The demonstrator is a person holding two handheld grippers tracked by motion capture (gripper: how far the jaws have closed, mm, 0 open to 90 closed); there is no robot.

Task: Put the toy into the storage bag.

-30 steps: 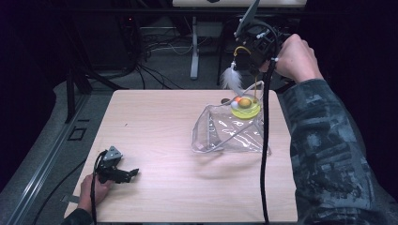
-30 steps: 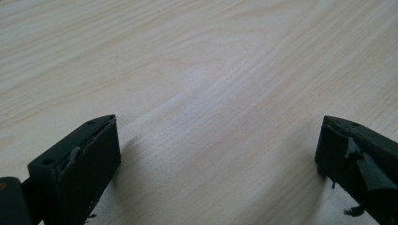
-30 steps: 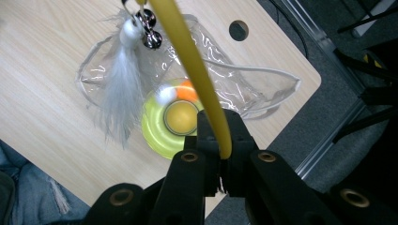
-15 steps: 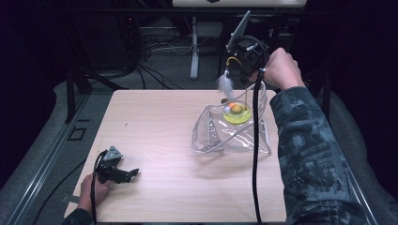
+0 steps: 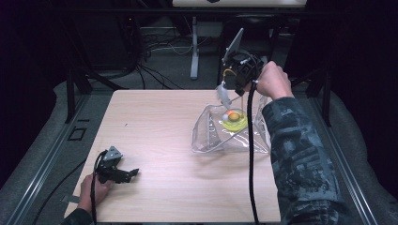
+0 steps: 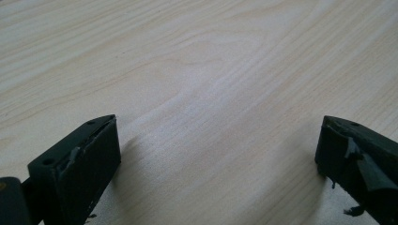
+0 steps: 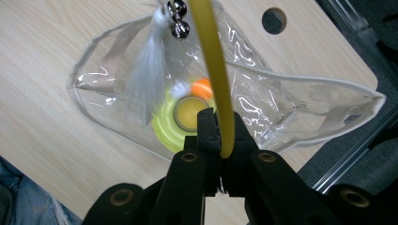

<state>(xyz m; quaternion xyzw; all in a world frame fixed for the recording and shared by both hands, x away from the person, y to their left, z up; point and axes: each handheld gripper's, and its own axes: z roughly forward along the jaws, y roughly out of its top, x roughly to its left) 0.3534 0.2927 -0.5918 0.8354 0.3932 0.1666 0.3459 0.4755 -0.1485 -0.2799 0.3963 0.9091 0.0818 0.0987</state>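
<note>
My right gripper (image 5: 232, 78) hovers above the table's far right, shut on a thin yellow wand (image 7: 213, 56). A white feather (image 7: 145, 79) and a small silver bell (image 7: 177, 21) dangle from the wand. In the high view the feather (image 5: 222, 95) hangs just over the mouth of a clear plastic bag (image 5: 220, 138). The bag (image 7: 291, 108) lies on the table and holds a yellow disc (image 7: 166, 129) and an orange ball (image 7: 202, 88). My left gripper (image 5: 129, 173) rests at the front left of the table, open, with bare wood between its jaws (image 6: 218, 154).
The light wooden table (image 5: 155, 122) has a round hole (image 7: 274, 19) near its far right corner. Cables and a stand leg (image 5: 194, 51) sit on the dark floor beyond the far edge. Each gripper trails a black cable (image 5: 249, 154).
My right gripper has come down and to the left with the wand, bringing the feather from beyond the bag to just above its mouth. The left gripper has stayed put.
</note>
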